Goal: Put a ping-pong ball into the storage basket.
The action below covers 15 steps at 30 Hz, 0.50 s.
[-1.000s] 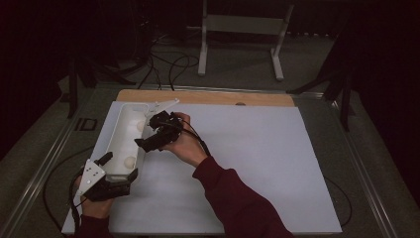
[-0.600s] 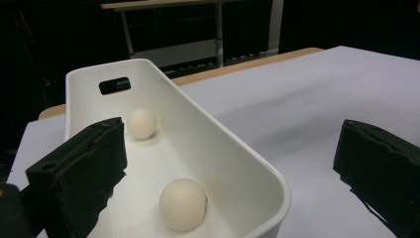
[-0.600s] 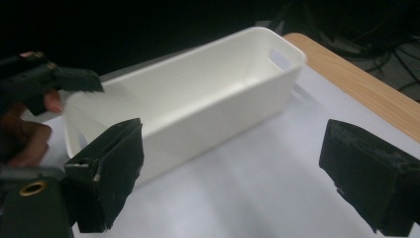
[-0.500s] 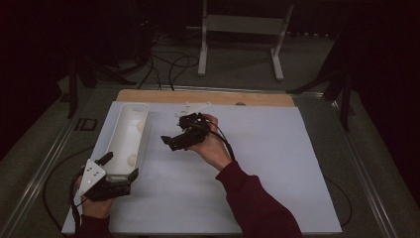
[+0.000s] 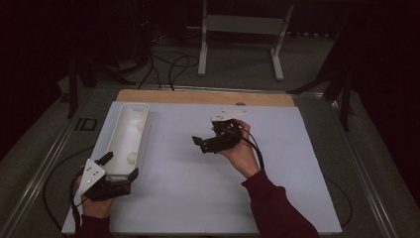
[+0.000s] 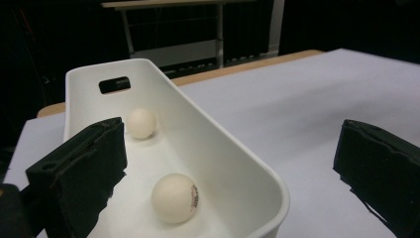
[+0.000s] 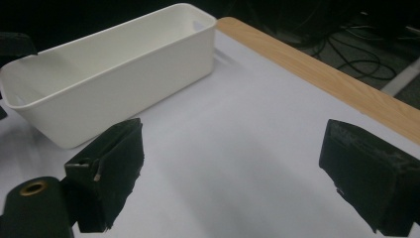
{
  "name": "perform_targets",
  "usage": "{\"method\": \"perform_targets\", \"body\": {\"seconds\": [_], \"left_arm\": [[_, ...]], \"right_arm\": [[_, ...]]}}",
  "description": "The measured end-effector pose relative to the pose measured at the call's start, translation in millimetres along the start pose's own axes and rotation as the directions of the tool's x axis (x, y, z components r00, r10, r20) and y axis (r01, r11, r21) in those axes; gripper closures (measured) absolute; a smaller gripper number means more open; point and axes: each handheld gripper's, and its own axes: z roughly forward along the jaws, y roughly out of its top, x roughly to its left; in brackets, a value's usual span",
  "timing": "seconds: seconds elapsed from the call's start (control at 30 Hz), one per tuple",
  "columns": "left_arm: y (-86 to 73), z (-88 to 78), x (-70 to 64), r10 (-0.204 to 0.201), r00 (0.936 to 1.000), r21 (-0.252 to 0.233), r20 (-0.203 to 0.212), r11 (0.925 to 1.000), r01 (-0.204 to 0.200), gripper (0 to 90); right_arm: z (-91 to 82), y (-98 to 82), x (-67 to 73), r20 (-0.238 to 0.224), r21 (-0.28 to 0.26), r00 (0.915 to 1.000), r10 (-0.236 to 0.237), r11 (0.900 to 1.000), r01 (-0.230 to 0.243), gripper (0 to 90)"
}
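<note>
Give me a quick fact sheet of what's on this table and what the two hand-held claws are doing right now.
Surface: white sheet over a table with a wooden far edge
Container: long white bin, upright at the left of the sheet, with a handle slot in its far end
Contents: two pale balls, near ball and far ball, lying apart in the bin
Left gripper: open, at the bin's near end, one jaw on each side of the near corner
Right gripper: open, empty, over bare sheet at the middle, pointing towards the bin

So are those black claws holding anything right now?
No. The left gripper sits open around the near end of the white plastic bin, not pinching it; the right gripper is open and empty.
</note>
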Motion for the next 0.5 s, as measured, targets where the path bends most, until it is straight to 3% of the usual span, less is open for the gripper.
{"method": "perform_targets", "body": {"seconds": [0.17,0.5], "left_arm": [[0.6,-1.4,3.3,-0.042,0.9991,-0.015,0.011,0.999,0.042,0.9],[2.1,1.4,2.6,-0.049,0.9987,0.003,0.016,0.9988,0.048,0.8]], "right_arm": [[-13.4,-14.2,-10.5,0.022,-0.011,0.9991,0.035,0.999,-0.035,9.7],[-33.5,-44.7,-16.3,0.067,-0.025,0.9957,0.064,0.998,-0.062,9.8]]}}
